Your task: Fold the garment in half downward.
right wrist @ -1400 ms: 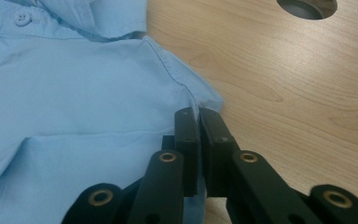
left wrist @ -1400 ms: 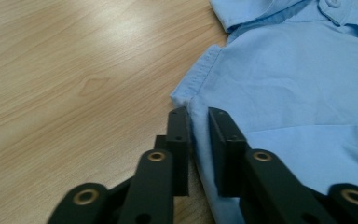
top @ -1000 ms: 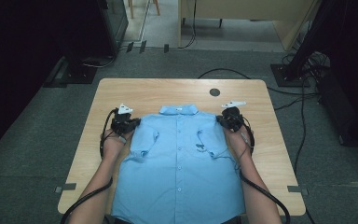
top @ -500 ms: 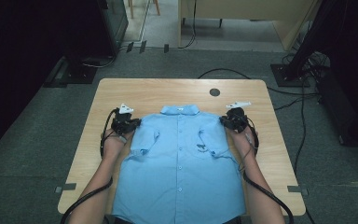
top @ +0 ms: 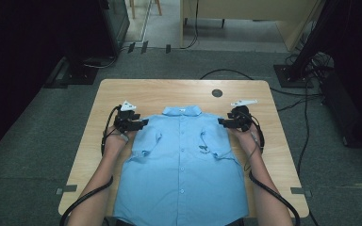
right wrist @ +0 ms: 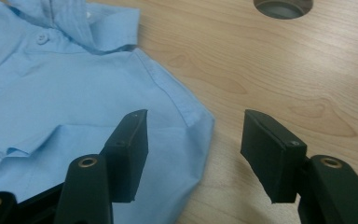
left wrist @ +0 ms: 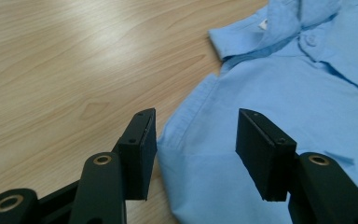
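Light-blue button-up shirt (top: 181, 165) lies flat, front up, in the middle of the wooden table (top: 169, 92), collar toward the frame's top. The left gripper (top: 140, 123) and right gripper (top: 222, 122) have just been opening at its shoulders; both now stand open over released shoulder edges, suggesting the spreading is done.

Bare bench (top: 169, 92) runs as a wide band across the upper middle of the high view, broken by a round cable hole (top: 217, 92) right of centre. The blue shirt (top: 181, 165) covers the centre and lower middle, leaving open wood strips at left and right. The left gripper (top: 139, 123) and right gripper (top: 226, 122), jaws having just opened, sit at the shirt's shoulder corners, forearms lying along both strips.
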`<control>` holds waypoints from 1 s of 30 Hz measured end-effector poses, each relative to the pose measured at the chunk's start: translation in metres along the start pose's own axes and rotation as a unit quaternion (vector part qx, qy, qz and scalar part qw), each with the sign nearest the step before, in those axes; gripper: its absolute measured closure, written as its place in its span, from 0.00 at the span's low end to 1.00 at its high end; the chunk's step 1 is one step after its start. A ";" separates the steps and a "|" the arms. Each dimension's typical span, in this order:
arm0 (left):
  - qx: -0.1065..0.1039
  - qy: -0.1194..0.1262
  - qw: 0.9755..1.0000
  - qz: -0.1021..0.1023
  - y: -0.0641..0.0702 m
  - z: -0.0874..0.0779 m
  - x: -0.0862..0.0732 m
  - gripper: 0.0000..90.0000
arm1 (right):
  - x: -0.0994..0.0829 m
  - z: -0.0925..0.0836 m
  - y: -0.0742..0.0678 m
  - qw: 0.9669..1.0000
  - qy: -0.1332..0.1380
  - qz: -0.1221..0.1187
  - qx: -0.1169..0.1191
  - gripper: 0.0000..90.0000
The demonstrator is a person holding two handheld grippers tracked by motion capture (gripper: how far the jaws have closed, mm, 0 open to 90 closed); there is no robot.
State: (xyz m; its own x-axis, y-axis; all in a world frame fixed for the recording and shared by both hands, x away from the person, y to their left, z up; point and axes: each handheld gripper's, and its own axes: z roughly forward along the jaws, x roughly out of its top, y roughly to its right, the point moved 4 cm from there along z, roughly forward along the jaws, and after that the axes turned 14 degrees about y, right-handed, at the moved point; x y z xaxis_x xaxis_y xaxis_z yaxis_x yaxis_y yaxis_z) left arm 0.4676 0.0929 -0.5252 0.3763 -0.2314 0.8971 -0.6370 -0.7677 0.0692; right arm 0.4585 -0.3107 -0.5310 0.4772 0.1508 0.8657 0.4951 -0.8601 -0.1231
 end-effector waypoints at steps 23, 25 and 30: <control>-0.032 0.002 0.999 0.014 0.013 0.017 0.010 0.44 | 0.009 0.015 -0.019 1.000 0.016 -0.020 0.017 0.42; -0.033 0.004 0.999 0.011 0.015 0.020 0.010 0.43 | 0.010 0.016 -0.019 1.000 0.015 -0.022 0.012 0.42; -0.031 -0.006 0.999 0.028 0.018 0.026 0.010 0.43 | 0.011 0.021 -0.021 1.000 0.003 -0.011 0.016 0.41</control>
State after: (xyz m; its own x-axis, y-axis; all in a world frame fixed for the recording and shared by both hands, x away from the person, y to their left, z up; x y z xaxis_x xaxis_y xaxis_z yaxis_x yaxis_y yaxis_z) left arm 0.4770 0.0615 -0.5265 0.3466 -0.2804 0.8951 -0.6972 -0.7154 0.0459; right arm 0.4683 -0.2805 -0.5287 0.4619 0.1659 0.8713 0.5274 -0.8412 -0.1195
